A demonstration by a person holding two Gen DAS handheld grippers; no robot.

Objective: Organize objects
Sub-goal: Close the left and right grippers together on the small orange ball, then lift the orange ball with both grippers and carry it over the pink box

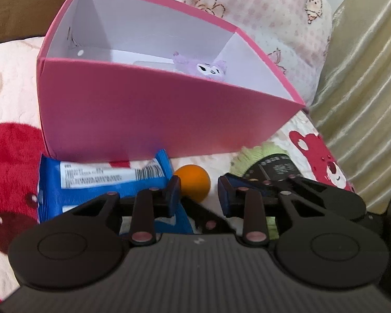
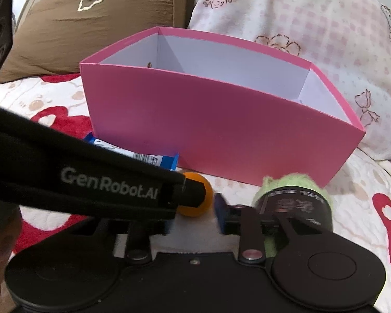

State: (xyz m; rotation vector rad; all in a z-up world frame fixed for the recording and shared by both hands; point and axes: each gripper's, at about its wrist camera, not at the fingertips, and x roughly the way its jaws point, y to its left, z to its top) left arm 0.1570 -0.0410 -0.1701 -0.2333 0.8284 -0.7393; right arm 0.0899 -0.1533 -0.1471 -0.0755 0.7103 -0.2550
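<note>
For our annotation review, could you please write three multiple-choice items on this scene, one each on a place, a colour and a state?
1. Where does the orange ball lie?
A. Inside the pink box
B. On the blanket in front of the pink box
C. On the brown pillow

2. What colour is the snack wrapper beside the ball?
A. Blue
B. Yellow
C. Green

3. How do the left gripper's jaws stand?
A. Shut on the ball
B. Shut on the wrapper
C. Open, holding nothing

Answers:
1 B: the ball rests on the printed blanket just outside the near wall of the pink box.
2 A: the wrapper is blue with a white barcode label.
3 C: a clear gap shows between the fingers, with the ball beyond it and ungripped.
</note>
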